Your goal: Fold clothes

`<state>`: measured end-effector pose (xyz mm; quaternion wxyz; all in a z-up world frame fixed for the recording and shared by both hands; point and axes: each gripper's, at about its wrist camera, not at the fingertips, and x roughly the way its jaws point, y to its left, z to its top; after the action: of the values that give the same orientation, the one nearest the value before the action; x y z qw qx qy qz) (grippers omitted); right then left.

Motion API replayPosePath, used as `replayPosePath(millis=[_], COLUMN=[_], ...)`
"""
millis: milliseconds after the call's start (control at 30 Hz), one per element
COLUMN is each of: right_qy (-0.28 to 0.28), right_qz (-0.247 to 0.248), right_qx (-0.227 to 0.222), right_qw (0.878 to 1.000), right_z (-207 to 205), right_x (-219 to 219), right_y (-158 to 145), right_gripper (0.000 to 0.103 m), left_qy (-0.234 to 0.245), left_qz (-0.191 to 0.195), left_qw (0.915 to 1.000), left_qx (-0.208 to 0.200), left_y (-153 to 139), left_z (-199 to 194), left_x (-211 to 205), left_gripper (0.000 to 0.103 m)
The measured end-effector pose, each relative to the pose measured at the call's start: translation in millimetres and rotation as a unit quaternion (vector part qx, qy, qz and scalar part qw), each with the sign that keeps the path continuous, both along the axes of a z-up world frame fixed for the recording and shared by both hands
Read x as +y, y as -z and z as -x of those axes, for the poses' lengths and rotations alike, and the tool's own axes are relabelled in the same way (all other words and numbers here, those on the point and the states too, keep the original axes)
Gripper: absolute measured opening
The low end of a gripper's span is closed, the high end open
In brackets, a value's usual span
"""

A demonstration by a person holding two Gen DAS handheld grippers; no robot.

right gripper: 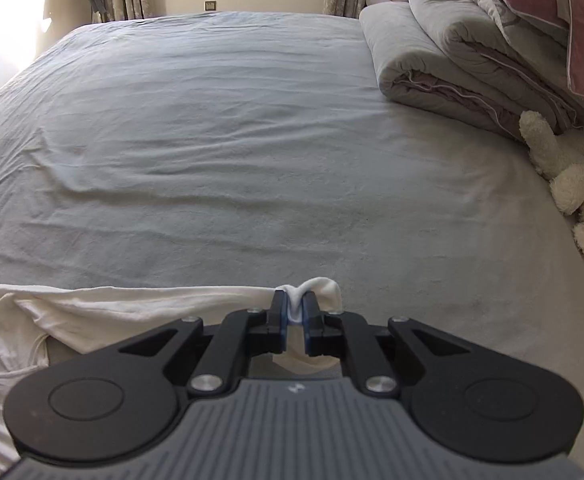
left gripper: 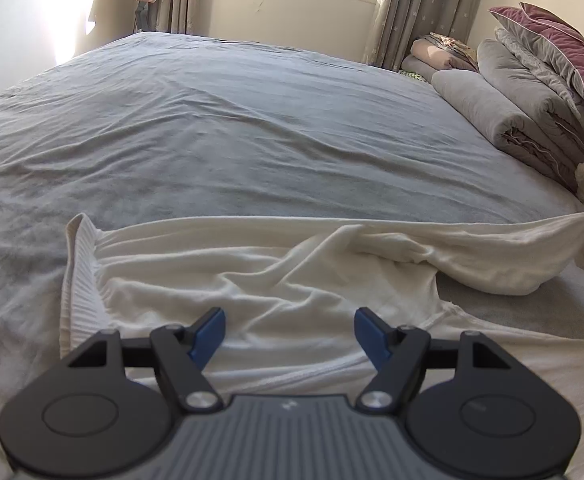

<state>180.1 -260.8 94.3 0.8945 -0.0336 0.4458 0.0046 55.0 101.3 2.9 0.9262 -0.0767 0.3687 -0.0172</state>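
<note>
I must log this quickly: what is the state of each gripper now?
Left gripper: open, holding nothing, above the white garment.
Right gripper: closed on a pinched edge of the white garment.

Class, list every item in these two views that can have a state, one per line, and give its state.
Left claw: open, holding nothing, above the garment.
Right claw: shut on the sleeve end.
White garment: rumpled, unfolded, one sleeve pulled out to the right.
Quilts: folded, stacked.
Curtains: drawn aside.
Plush toy: lying on the bed.
</note>
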Motion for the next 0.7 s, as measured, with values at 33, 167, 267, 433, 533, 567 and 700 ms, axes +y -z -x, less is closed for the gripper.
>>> replayPosePath(millis=[33,167,267,433,533,567,700], right_qy=[0.008,0.036,0.035,0.046,0.054,0.056,0.056], right_qz=[0.001,-0.005,-0.019,-0.014,-0.027,-0.032,-0.069], right_qx=[0.006,0.012,-0.023,-0.074,-0.079,-0.079,-0.063], right_qw=[1.0,0.999,0.999,0.996,0.995,0.995,0.994], right_z=[-11,-47,-61,-68,-59,-55,-36], right_x=[0,-1,0,-2,-14,-19,-36], right_y=[8,32,37,33,31,30,34], right_gripper=[0.009,0.009,0.011,0.035,0.036,0.036,0.037], left_qy=[-0.001,-0.003,-0.002,-0.001,-0.001,-0.001,0.001], left_qz=[0.0,0.0,0.0,0.001,0.0,0.0,-0.003], left_qw=[1.0,1.0,1.0,1.0,1.0,1.0,1.0], left_qx=[0.0,0.001,0.001,0.003,0.003,0.004,0.003], left_y=[0,1,2,3,4,4,3], left_z=[0,-2,-4,-7,-7,-7,-5], left_x=[0,1,1,1,1,0,-2], left_gripper=[0.072,0.072,0.072,0.072,0.072,0.072,0.072])
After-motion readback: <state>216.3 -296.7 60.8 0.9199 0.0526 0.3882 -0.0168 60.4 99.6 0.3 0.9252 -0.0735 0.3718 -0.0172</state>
